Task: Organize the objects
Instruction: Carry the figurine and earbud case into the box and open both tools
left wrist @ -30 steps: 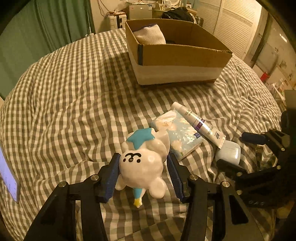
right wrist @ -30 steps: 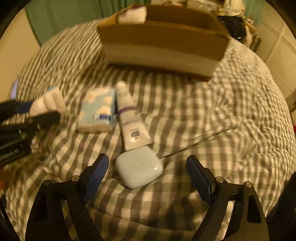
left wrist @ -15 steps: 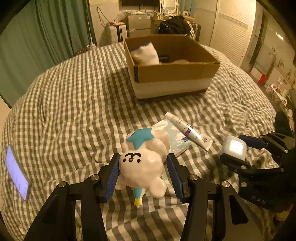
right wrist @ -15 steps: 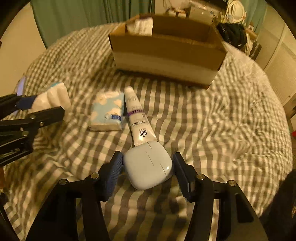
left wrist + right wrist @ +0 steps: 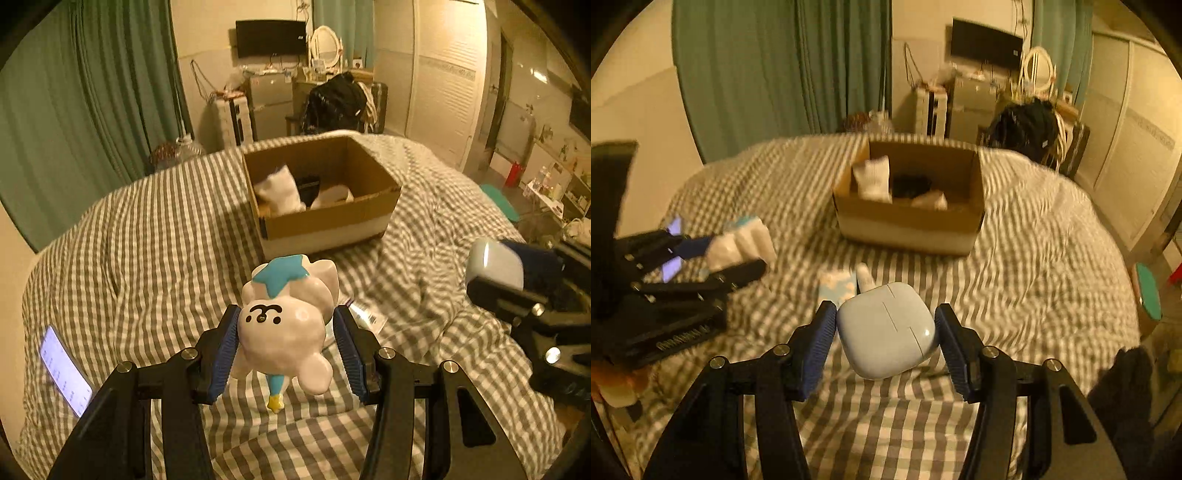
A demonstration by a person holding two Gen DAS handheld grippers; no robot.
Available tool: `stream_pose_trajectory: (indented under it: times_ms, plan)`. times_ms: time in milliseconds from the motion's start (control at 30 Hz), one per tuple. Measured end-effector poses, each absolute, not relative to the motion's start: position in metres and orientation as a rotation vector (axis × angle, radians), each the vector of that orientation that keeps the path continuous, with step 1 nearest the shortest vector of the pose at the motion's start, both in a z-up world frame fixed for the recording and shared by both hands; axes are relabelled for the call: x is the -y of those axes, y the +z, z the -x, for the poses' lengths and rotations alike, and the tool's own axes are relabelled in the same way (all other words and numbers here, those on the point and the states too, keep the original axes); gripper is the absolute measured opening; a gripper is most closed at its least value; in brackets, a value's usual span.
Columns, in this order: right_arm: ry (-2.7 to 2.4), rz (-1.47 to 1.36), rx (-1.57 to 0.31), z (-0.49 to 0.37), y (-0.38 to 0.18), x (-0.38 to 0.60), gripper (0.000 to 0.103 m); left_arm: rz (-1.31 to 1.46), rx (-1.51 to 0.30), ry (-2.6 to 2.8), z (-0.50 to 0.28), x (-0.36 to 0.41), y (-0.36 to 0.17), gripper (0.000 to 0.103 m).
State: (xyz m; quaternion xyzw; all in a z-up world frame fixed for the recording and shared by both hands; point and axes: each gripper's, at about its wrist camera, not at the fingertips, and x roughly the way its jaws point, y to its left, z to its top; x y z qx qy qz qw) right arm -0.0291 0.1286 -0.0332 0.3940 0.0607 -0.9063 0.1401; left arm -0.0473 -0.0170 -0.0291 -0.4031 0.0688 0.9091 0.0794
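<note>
While both loads hang above the checked bed (image 5: 155, 236), the left gripper (image 5: 286, 338) is clamped on a glossy white bear toy (image 5: 284, 325) with a blue star, its pads pressed against the round head from either side, and the right gripper (image 5: 886, 334) is closed on a pale blue earbud case (image 5: 886, 334) across its flat sides. The toy looks hard and slick, probably hollow and breakable, so I would trust the grip at the widest part of the head more than one on the thin limbs; the case seems light, rigid and smooth, likely to slip if tilted. The cardboard box (image 5: 369, 216) sits toward the far edge of the bed, already holding white cloth bundles. A tissue pack (image 5: 836, 286) and a tube (image 5: 864, 275) lie between the grippers and the box, and a lit phone (image 5: 64, 371) lies near the left edge.
</note>
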Motion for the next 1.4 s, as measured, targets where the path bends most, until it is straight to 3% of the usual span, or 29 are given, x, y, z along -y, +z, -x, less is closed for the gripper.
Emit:
stream_pose_trajectory:
  times_ms: [400, 667, 1000, 1400]
  plan:
    - [-2.683, -0.979, -0.181, 0.089, 0.04, -0.129, 0.055, 1.068, -0.203, 2.74, 0.132, 0.002, 0.023, 0.052]
    - [-2.705, -0.962, -0.102, 0.185, 0.051, -0.133, 0.055, 1.121, -0.166, 2.732, 0.231, -0.004, 0.011, 0.052]
    - [-2.695, -1.094, -0.03, 0.323, -0.007, -0.133, 0.055, 1.239, -0.114, 2.691, 0.326, -0.014, -0.05, 0.052]
    - [-2.674, -1.244, -0.037, 0.382, -0.088, -0.141, 0.055, 1.335, -0.126, 2.611, 0.338, -0.023, -0.111, 0.052]
